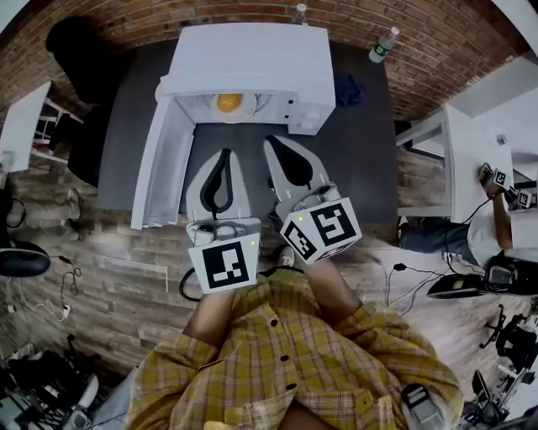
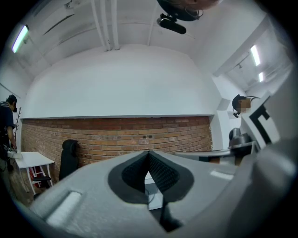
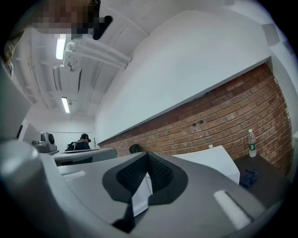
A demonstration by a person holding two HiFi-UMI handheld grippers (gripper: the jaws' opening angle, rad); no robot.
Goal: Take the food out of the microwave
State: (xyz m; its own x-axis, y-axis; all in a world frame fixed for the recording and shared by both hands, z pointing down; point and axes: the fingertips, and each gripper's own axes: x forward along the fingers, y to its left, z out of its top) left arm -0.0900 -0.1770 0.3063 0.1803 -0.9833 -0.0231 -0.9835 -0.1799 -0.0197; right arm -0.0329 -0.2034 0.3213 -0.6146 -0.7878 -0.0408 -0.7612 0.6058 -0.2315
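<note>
I'm working in a lab-like office: red brick wall (image 1: pixel 151 25), black office chair (image 1: pixel 71 50), black cables (image 1: pixel 65 275) trailing across the wood-plank floor (image 1: pixel 126 281).

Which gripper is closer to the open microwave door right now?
Left. The left gripper is right of the microwave door, apart from it; the right gripper lies beyond the left one.

No words, numbers or brand names can be read anywhere. The left cube (image 1: pixel 225 264) on the left tool (image 1: pixel 225 154) and the right cube (image 1: pixel 324 228) on the right tool (image 1: pixel 273 141) carry only black-and-white square patterns, not letters. The label on the bottle (image 1: pixel 382 46) at the worktop's (image 1: pixel 370 151) far corner is too small to read.
</note>
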